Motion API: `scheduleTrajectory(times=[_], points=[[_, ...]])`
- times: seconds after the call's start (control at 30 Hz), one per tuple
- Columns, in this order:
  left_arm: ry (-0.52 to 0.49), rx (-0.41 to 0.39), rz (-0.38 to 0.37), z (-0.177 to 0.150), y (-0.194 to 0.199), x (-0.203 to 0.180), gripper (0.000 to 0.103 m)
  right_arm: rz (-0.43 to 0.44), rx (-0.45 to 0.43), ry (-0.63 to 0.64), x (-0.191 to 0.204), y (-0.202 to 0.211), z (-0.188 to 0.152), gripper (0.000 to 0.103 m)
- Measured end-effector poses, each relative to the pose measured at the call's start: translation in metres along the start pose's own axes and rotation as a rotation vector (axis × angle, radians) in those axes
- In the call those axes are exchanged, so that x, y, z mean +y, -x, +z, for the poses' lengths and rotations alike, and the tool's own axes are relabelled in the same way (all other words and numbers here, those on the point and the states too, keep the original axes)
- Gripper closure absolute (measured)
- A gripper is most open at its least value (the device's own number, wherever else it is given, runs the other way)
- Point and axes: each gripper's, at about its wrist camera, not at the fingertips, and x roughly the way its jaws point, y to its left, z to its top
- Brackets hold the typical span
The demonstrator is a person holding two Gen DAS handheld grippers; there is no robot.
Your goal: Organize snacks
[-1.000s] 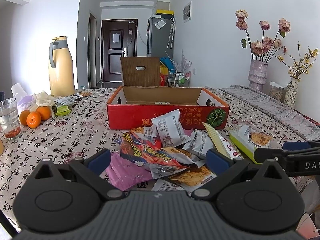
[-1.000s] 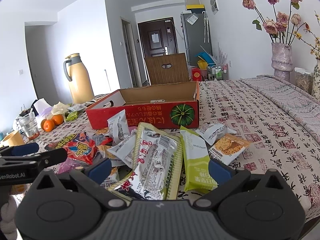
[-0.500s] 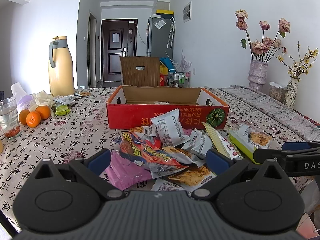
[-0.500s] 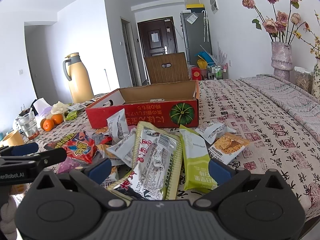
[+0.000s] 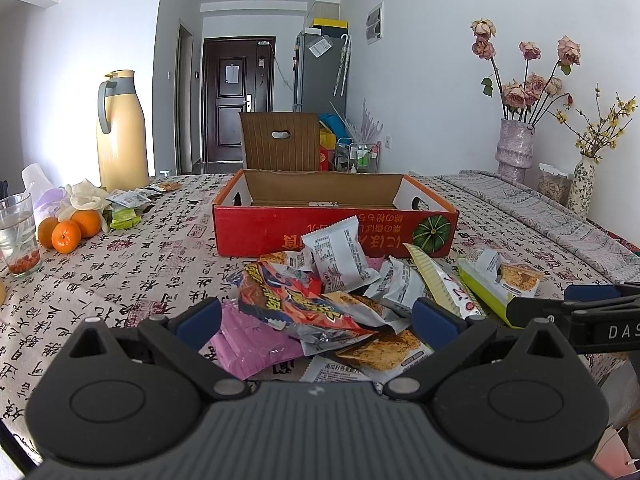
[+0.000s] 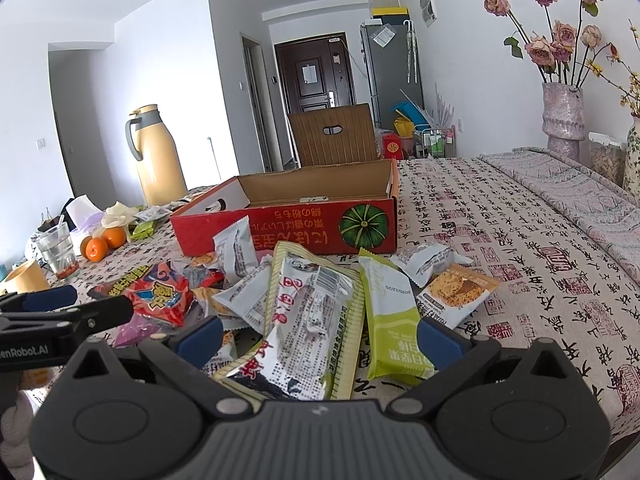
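Foil and plastic: the snack heap (image 5: 352,300) is a loose pile of crinkled packets, lying on the surface just in front of the red box (image 5: 334,226).
Red-orange packet (image 5: 296,300): glossy, wrinkled, on top of the pile between the left gripper's fingers; a flat pink pouch (image 5: 248,340) lies under its near edge.
Striped long packet (image 6: 308,316): shiny film with a clear window, sprawled between the right gripper's fingers; a matte green bar wrapper (image 6: 390,320) lies touching it on the right.
Box: corrugated cardboard, open top, rear flap upright, apparently almost empty inside.
Left gripper (image 5: 316,318): jaws spread wide, holding nothing, low over the near edge of the pile.
Right gripper (image 6: 318,338): also wide apart and empty, beside the left one.
Surface (image 6: 520,264): cloth printed with calligraphy, soft and liable to bunch.
Risk, slip: slick film may slide out of a pinch taken at a puffed middle, not a seam.
Risk, drag: overlapping packets may lift or scatter together, some off the near edge.
Risk, collision: the two grippers sit close and could knock each other.
Further out: oranges (image 5: 68,232), a glass (image 5: 18,236) and a yellow flask (image 5: 120,128) at left.
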Motion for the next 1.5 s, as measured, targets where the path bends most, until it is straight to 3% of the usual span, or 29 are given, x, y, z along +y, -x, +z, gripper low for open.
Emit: scheduleTrajectory(times=[0.67, 0.73, 0.83, 1.0, 1.23, 1.4, 1.5], points=[[0.002, 0.004, 0.003, -0.002, 0.001, -0.001, 0.0, -0.018, 0.002, -0.01, -0.01, -0.002, 0.0, 0.0], [0.003, 0.006, 0.006, -0.002, 0.0, -0.002, 0.0, -0.03, 0.007, -0.005, -0.012, -0.003, 0.001, 0.004], [0.008, 0.011, 0.013, -0.002, -0.004, -0.002, 0.0, -0.047, 0.024, -0.002, -0.018, -0.009, 0.003, 0.018], [0.014, 0.017, 0.023, 0.002, -0.01, 0.003, 0.0, -0.06, 0.073, 0.009, -0.031, -0.028, 0.008, 0.047], [0.02, 0.028, 0.037, 0.004, -0.017, 0.007, 0.0, -0.064, 0.145, 0.01, -0.047, -0.063, 0.015, 0.052], [0.025, 0.036, 0.045, 0.005, -0.022, 0.01, 0.0, -0.046, 0.199, 0.004, -0.051, -0.081, 0.012, 0.062], [0.025, 0.044, 0.045, 0.004, -0.025, 0.01, 0.0, -0.053, 0.196, 0.017, -0.049, -0.082, 0.009, 0.062]])
